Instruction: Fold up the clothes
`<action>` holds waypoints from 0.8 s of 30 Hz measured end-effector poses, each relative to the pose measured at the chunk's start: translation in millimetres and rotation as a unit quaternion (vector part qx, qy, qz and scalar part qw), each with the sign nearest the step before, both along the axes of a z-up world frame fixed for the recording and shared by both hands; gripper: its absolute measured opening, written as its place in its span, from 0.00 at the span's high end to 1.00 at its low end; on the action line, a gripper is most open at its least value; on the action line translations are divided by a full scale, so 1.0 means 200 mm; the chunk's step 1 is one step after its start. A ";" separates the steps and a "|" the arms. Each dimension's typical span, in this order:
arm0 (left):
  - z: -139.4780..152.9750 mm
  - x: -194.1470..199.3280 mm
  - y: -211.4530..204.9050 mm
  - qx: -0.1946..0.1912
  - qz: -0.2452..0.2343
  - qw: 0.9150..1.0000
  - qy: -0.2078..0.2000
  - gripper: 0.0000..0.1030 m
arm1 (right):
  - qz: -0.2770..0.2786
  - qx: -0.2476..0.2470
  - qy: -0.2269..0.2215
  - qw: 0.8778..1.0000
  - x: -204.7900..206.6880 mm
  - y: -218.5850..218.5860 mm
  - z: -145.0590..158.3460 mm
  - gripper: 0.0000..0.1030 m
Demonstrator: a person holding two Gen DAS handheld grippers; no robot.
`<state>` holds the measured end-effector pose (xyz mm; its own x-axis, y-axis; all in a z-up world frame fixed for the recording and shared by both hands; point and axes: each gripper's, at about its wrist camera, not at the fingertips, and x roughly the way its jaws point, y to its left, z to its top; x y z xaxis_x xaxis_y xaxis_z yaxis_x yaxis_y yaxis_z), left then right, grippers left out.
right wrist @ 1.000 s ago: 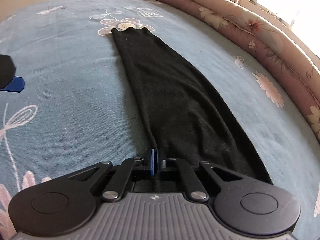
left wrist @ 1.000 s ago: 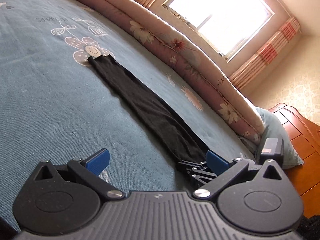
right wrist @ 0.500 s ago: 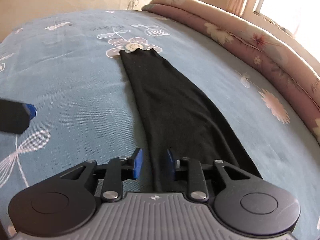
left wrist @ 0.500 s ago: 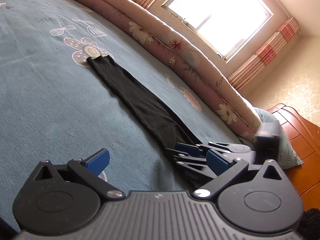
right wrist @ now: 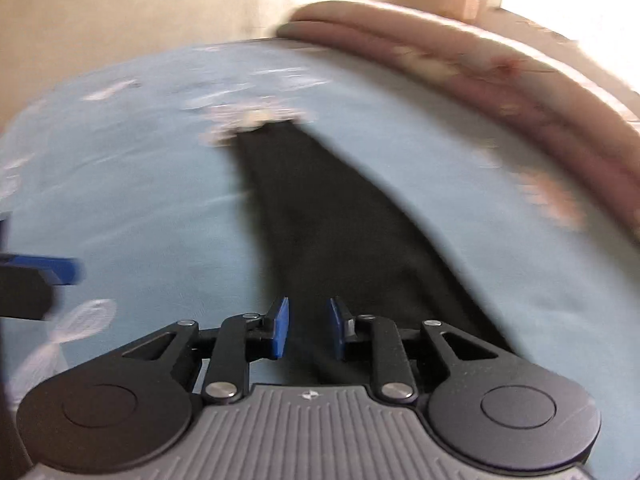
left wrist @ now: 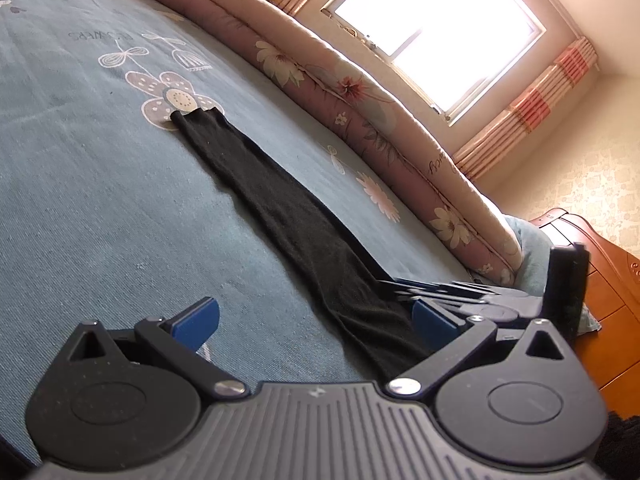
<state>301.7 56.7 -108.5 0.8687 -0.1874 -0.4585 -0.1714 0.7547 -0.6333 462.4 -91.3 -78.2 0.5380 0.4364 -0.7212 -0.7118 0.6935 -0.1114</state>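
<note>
A long black garment [left wrist: 280, 208] lies flat on the blue bed sheet [left wrist: 92, 208], folded into a narrow strip. In the left wrist view the strip runs from the flower print [left wrist: 176, 98] at upper left of the frame down toward lower right. The left gripper [left wrist: 316, 318] sits low over the sheet with its jaws spread wide; nothing is between them except bare sheet and the near end of the garment, and the blue pads do not press on the cloth. The right gripper [left wrist: 452, 292] appears at right of the same frame, beside the near end of the garment. In the right wrist view, which is blurred, the right gripper [right wrist: 308, 328] stands above the near end of the garment [right wrist: 332, 216] with a narrow gap between its jaws; the jaws are closing, and the pads grip no cloth. A rolled floral quilt [left wrist: 360, 92] lies along the far edge of the bed, below a bright window [left wrist: 436, 28] with striped curtains [left wrist: 528, 108]. A wooden headboard [left wrist: 608, 280] occupies the right edge of the frame.
</note>
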 end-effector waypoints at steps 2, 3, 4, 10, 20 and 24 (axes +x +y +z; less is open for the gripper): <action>0.00 0.00 0.00 0.000 -0.002 1.000 0.000 0.01 | -0.063 -0.028 -0.009 0.998 0.07 -0.09 0.01 0.75; 0.00 0.01 -0.01 0.002 -0.003 1.000 0.000 0.01 | -0.090 -0.040 -0.010 0.995 0.10 -0.13 0.01 0.75; 0.00 0.01 -0.01 0.003 -0.003 1.000 0.000 0.01 | -0.120 -0.047 -0.002 0.992 0.14 -0.18 -0.01 0.75; -0.01 0.02 -0.01 0.004 -0.004 1.000 0.002 0.01 | -0.194 0.012 0.055 0.979 0.37 -0.27 -0.18 0.74; -0.01 0.02 -0.01 0.001 -0.010 1.000 0.003 0.01 | -0.209 0.031 0.031 0.977 0.50 -0.21 -0.10 0.71; -0.01 0.02 -0.02 0.003 -0.013 1.000 0.004 0.01 | -0.169 0.011 0.048 0.984 0.26 -0.26 -0.02 0.65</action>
